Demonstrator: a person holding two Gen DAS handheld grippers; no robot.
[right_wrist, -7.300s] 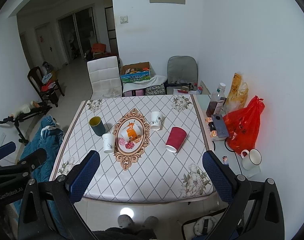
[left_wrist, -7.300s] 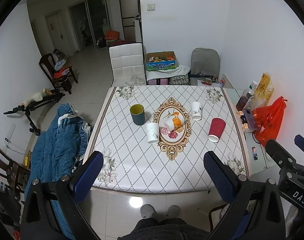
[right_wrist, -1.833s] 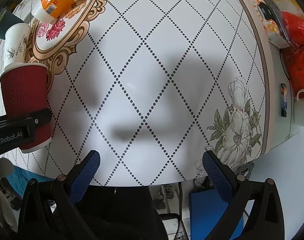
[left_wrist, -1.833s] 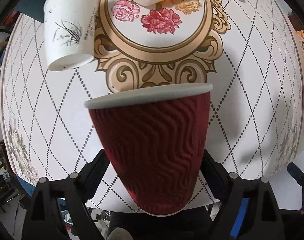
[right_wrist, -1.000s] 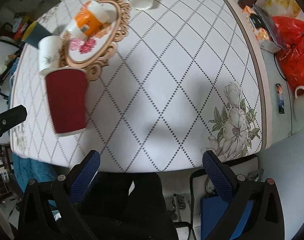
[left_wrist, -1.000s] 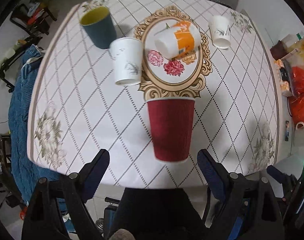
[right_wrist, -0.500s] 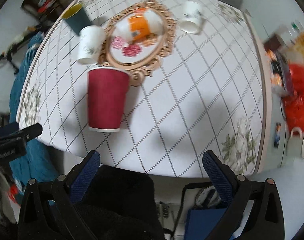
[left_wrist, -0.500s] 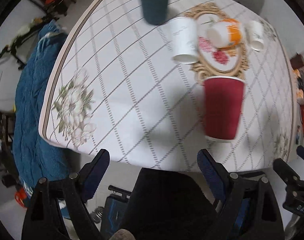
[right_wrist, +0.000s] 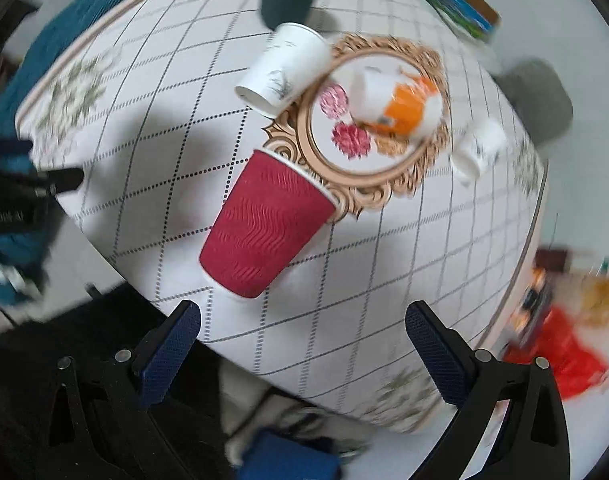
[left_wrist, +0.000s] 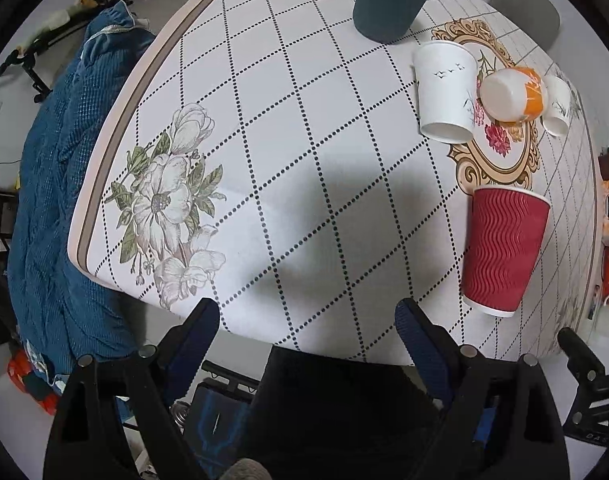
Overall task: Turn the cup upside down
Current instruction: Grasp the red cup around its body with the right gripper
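One red ripple-wall paper cup stands inverted on the diamond-patterned table, wide rim down, base up, long axis vertical, touching the gold medallion print. Bare cloth lies between it and the near edge. Behind it stands a white paper cup, seemingly inverted too. Left gripper and right gripper hang clear, fingers spread wide, holding nothing.

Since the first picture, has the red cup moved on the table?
Yes. The red cup went from right of the gold oval print to its near end.
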